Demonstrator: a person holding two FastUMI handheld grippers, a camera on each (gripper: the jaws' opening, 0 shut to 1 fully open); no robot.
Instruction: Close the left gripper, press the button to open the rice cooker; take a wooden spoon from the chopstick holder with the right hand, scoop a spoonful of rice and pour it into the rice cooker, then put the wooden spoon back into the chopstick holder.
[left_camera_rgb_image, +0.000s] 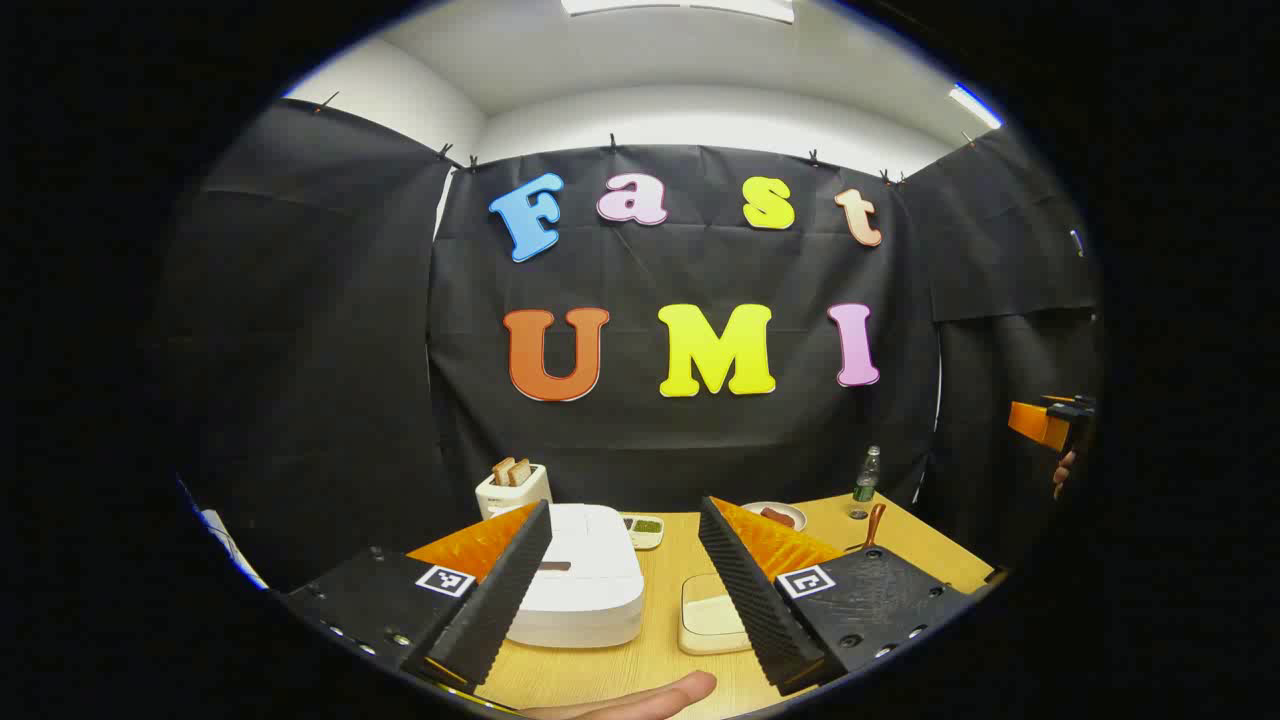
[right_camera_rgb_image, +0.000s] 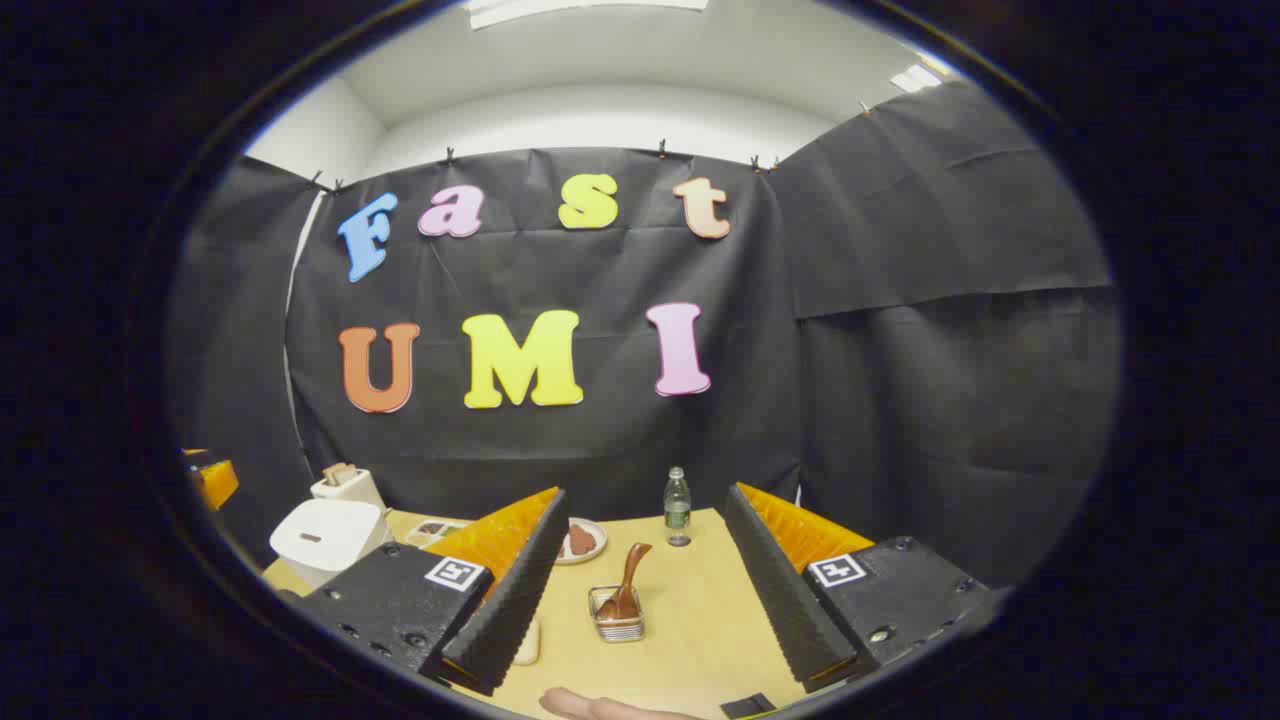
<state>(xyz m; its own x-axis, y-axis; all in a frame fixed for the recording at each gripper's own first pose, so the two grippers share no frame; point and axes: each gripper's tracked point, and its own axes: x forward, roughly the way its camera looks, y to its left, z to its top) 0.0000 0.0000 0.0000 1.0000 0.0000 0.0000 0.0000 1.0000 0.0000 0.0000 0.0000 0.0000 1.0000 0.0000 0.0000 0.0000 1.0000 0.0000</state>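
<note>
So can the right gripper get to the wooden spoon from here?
Probably yes. The right gripper is open, and the wooden spoon stands in the chopstick holder straight ahead between its fingers, with only bare table in between.

Two gripper-mounted fisheye views, both raised above the near edge of the table (left_camera_rgb_image: 660, 600) and facing the booth's back wall.

The left gripper view looks along its own spread fingers (left_camera_rgb_image: 500, 600) at the lower frame, with the rice cooker (left_camera_rgb_image: 585, 585) close at lower centre. The right gripper view sits further along the table, the chopstick holder (right_camera_rgb_image: 617, 612) with the wooden spoon (right_camera_rgb_image: 628, 580) near at lower centre and the cooker off at lower left. Both views share the toaster (right_camera_rgb_image: 347, 485), the bottle (right_camera_rgb_image: 677, 505), the plate (right_camera_rgb_image: 580, 541) and the back wall.
</note>
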